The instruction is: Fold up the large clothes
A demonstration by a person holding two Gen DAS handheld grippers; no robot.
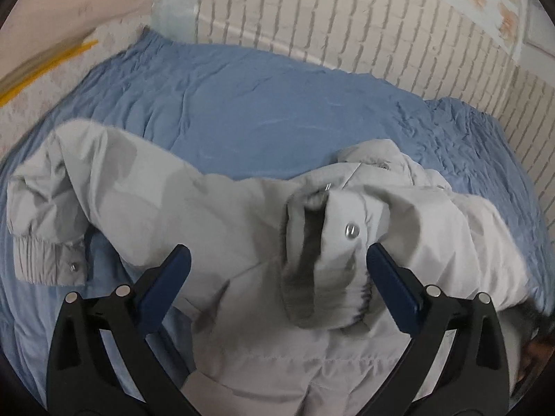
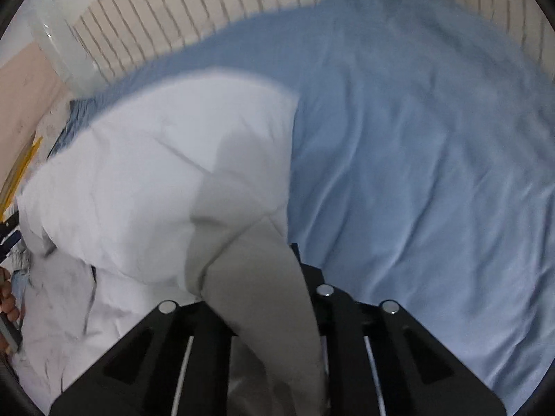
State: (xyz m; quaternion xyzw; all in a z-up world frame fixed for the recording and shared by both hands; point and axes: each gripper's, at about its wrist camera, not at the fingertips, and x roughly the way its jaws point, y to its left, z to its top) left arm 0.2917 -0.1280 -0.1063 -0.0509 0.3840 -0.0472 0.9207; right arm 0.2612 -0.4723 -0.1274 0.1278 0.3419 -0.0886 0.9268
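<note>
Here the pale grey padded jacket (image 1: 215, 215) lies spread over a blue bedsheet (image 1: 249, 111), which covers the bed up to a white brick-pattern wall (image 1: 329, 17).

Left wrist view:
- Left gripper (image 1: 277, 263) hangs above the jacket with its jaws wide apart. Nothing is between the blue pads (image 1: 163, 284); they touch no cloth.
- Directly between and beyond the fingers sits the collar (image 1: 329, 235), bunched, with a dark lining showing and a metal snap (image 1: 352, 231) on its flap.
- One sleeve (image 1: 66, 201) runs out to the left; its ribbed cuff (image 1: 48, 260) is folded back toward the camera and carries a small snap.
- A quilting seam crosses the body panel near the bottom of the view.
- Yellow strips (image 1: 45, 69) lie on the pale floor at upper left.

Right wrist view (motion-blurred):
- Right gripper (image 2: 267, 277) has its jaws drawn together on a fold of the jacket (image 2: 156, 173); a grey strip of fabric (image 2: 263, 294) rises between the fingers and drapes toward the camera, hiding the fingertips.
- The jacket's bulk sits left of the gripper; bare sheet (image 2: 416, 156) fills the right half.
- Part of a hand (image 2: 8, 298) shows at the left edge, on a grey handle.
</note>
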